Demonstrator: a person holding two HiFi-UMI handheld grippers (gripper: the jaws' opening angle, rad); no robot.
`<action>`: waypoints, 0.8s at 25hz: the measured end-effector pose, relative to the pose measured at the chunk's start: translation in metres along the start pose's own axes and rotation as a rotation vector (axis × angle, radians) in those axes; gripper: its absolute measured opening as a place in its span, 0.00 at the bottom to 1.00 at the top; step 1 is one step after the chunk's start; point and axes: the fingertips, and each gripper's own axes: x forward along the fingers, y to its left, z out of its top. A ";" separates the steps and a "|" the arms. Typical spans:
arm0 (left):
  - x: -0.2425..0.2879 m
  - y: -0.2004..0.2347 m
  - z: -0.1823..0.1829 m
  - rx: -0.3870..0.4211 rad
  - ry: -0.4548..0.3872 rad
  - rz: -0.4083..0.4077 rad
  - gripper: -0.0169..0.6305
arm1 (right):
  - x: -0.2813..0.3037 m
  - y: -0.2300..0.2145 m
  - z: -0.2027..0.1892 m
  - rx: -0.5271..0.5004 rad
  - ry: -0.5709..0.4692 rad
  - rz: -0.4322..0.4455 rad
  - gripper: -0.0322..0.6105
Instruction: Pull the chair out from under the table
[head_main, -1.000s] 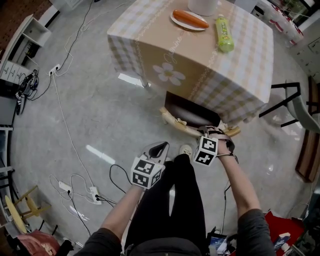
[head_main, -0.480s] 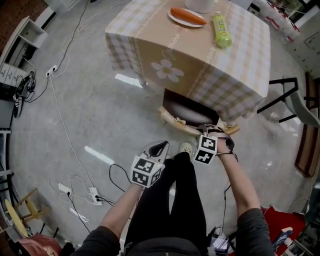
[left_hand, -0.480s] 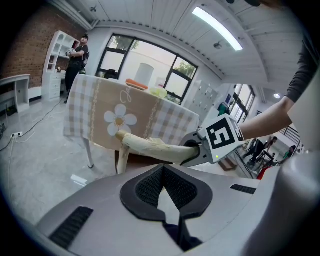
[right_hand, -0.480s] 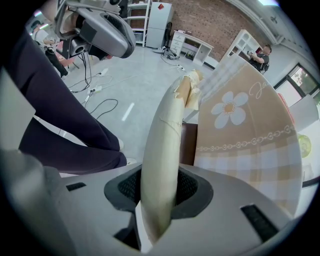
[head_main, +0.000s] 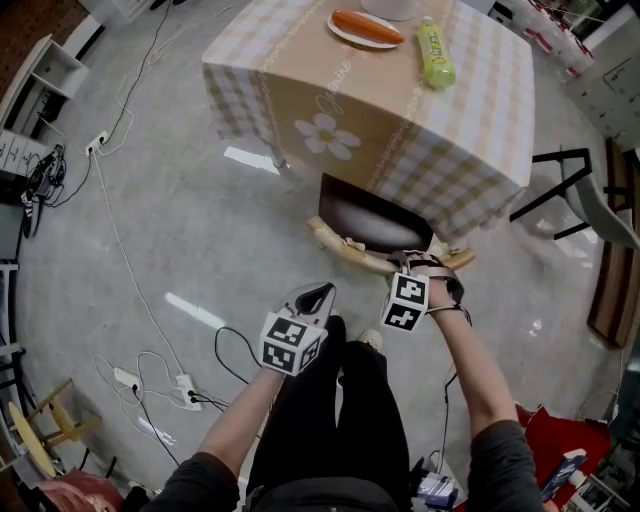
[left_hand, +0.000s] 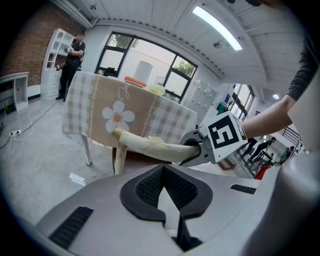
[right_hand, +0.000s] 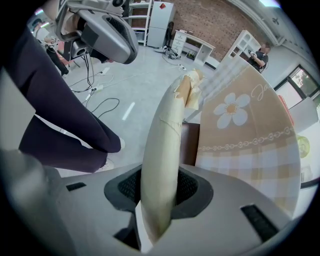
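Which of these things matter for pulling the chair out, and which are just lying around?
Job: chair, its backrest clamped in the right gripper; table it sits under.
Lying around: plate of food, green bottle, power strip, empty left gripper.

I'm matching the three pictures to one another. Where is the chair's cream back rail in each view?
Head view: back rail at centre, just below the table's edge.
Left gripper view: back rail mid-frame, running sideways.
Right gripper view: back rail at centre, clamped between the jaws.
Shared landmark: the tablecloth's daisy.
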 end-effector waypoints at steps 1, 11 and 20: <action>0.000 -0.001 -0.001 -0.001 0.000 0.001 0.04 | 0.000 0.002 0.000 0.000 0.001 0.001 0.23; -0.012 -0.013 -0.008 -0.012 -0.013 0.024 0.04 | -0.005 0.019 -0.001 -0.012 0.010 -0.005 0.23; -0.028 -0.023 -0.024 -0.057 -0.033 0.060 0.04 | -0.005 0.030 -0.001 -0.015 0.014 -0.005 0.23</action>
